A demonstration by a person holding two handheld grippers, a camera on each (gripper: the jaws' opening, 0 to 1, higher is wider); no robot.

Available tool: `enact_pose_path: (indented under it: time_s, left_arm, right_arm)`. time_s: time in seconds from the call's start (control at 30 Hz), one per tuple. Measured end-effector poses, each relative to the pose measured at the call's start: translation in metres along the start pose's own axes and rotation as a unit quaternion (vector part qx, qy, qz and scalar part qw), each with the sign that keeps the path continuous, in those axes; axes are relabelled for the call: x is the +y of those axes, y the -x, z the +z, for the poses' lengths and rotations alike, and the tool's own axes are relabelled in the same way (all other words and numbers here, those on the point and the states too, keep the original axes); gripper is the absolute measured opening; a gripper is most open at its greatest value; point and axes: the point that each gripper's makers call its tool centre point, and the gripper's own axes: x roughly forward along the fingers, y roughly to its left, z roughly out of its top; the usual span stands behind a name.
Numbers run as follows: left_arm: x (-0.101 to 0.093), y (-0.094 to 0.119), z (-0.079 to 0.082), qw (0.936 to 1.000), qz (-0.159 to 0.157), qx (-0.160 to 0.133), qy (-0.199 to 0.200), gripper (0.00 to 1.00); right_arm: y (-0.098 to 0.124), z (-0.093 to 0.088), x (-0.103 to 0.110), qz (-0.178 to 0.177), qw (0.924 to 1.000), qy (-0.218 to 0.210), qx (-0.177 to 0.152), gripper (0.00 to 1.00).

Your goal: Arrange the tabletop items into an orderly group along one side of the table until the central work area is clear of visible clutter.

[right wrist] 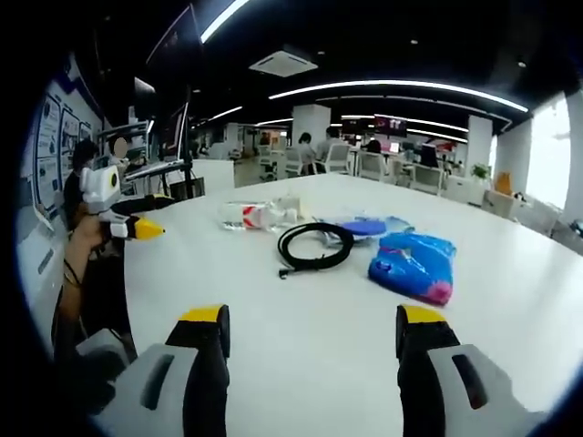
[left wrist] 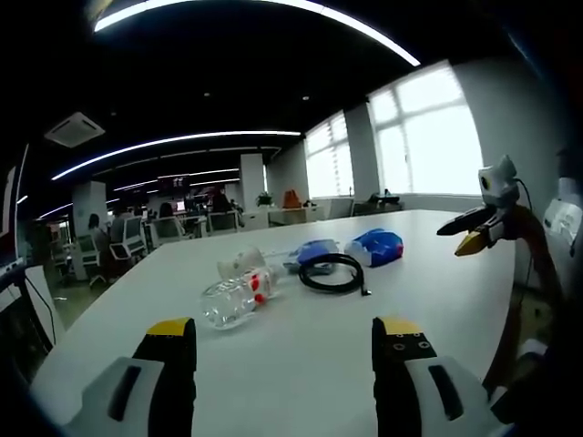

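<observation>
Behind your table you have an open office: rows of desks and chairs [right wrist: 383,164], long ceiling light strips [left wrist: 173,141] and bright windows [left wrist: 428,137]. A ceiling air vent [right wrist: 284,62] sits overhead, and wall posters [right wrist: 47,137] hang nearby.

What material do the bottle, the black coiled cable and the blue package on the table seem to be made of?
The bottle looks like clear, glossy plastic: the table shows through it, and it carries a red and white label. The black cable seems rubber or plastic sheathed, matte, bending in a smooth loop. The blue package appears to be thin, shiny plastic film, judging by its crinkles and highlights.
</observation>
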Motion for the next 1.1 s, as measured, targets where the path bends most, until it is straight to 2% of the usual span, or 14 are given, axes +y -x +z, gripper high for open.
enact_pose_path:
  time_s: [0.43, 1.1]
  left_arm:
    - [-0.001, -0.005, -0.001, 1.0000, -0.002, 0.001, 0.000, 0.78]
    - [-0.006, -0.013, 0.002, 0.9999, -0.016, -0.006, -0.001, 0.77]
  right_arm:
    - [-0.008, 0.002, 0.001, 0.008, 0.9999, 0.012, 0.008, 0.71]
    - [-0.029, 0.006, 0.009, 0.044, 0.9989, 0.008, 0.011, 0.69]
